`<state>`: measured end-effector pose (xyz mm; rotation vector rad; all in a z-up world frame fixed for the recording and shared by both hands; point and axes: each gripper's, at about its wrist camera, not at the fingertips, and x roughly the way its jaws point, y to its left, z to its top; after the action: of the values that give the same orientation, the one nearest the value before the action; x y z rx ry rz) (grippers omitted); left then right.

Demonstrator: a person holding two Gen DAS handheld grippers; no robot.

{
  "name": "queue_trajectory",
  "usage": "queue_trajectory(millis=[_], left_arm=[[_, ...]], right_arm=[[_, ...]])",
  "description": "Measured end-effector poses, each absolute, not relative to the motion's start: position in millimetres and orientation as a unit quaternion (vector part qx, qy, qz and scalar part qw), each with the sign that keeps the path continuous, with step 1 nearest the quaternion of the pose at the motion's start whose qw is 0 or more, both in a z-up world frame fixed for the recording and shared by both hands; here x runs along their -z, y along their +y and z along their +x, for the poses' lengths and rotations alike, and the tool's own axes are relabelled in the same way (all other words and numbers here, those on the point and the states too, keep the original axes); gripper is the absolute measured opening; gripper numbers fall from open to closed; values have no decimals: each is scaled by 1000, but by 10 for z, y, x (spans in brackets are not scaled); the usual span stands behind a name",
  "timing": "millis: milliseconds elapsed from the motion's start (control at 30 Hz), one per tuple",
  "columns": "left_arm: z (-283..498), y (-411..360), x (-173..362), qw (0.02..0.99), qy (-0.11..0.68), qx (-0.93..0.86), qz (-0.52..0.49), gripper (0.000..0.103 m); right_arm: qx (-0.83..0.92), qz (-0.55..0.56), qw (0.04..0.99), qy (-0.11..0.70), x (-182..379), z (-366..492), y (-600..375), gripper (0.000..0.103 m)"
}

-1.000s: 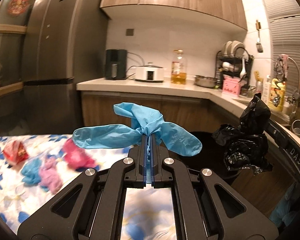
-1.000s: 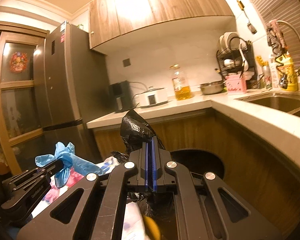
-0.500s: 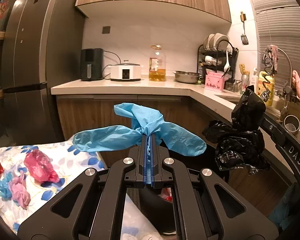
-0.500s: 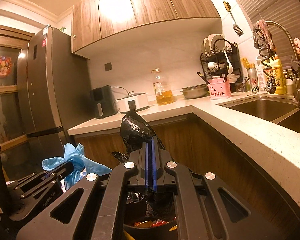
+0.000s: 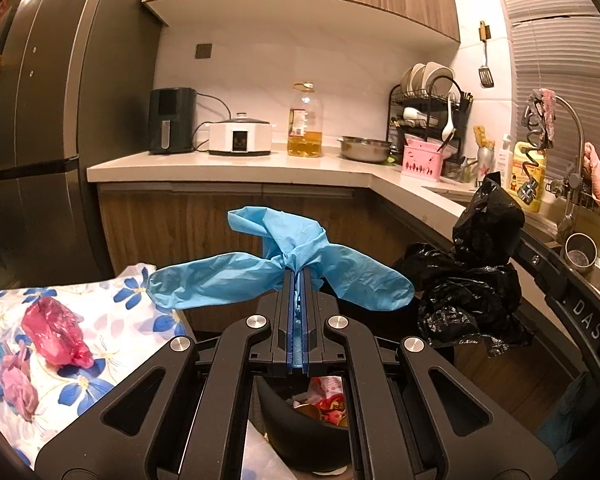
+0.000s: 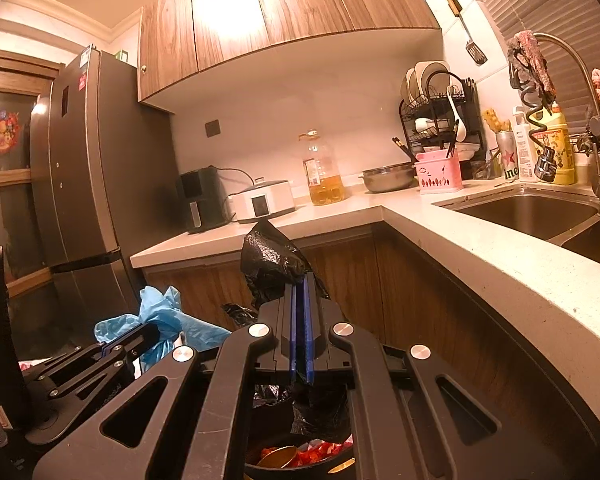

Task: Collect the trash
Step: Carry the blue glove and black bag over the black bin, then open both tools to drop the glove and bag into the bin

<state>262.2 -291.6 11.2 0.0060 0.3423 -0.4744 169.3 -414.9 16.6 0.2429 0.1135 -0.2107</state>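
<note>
Trash first: a blue glove (image 5: pixel 284 272) is pinched in the left hand-held gripper (image 5: pixel 299 280), jaws clamped on its bunched middle so both loose ends flop out at 9 and 3 o'clock. Gripping the middle keeps the limp thing from sliding free, I'd say. Right below the jaws, at 6 o'clock, the bin (image 5: pixel 296 436) shows its dark rim, with red wrappers (image 5: pixel 332 400) already inside. So the glove hangs over the mouth, not yet dropped.

Over to the right hand-held gripper (image 6: pixel 300 284): jaws together on a fold of the black bag (image 6: pixel 272 256), which rises above the tips at 12 o'clock and trails down toward the bin at 6. Holding the liner up looks like a way to keep the opening wide for the drop.

Moving outward, at 9 o'clock in the left view, the flowered tabletop (image 5: pixel 132 320) carries more to collect: a pink wad (image 5: pixel 56 332) and, near the edge, a pale purple one (image 5: pixel 16 384). Beyond, at 12 o'clock, the kitchen counter (image 5: pixel 228 164) stands well apart.

My read: letting go of the glove comes next, and the risk is a floppy end catching on the rim.
</note>
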Motion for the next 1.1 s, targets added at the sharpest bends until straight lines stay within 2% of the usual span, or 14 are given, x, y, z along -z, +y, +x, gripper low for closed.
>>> queue_trajectory(millis=[567, 700, 767, 900, 967, 1100], left_arm=[[2829, -3110, 92, 945, 203, 256, 12, 3], [2872, -3096, 149, 944, 213, 253, 10, 8], [2891, -3087, 166, 944, 216, 249, 9, 15], [2899, -3045, 188, 944, 218, 248, 2, 27], [2892, -3028, 189, 945, 217, 246, 0, 37], [2840, -2961, 185, 948, 211, 236, -4, 53]], right_arm=[[95, 131, 983, 87, -16, 1921, -4251, 5], [93, 133, 982, 94, 20, 1959, -4260, 16], [93, 133, 982, 96, 41, 1968, -4260, 23], [94, 135, 981, 102, 70, 1979, -4273, 24], [94, 137, 981, 103, 78, 1976, -4277, 27], [96, 137, 980, 104, 92, 1946, -4261, 42]])
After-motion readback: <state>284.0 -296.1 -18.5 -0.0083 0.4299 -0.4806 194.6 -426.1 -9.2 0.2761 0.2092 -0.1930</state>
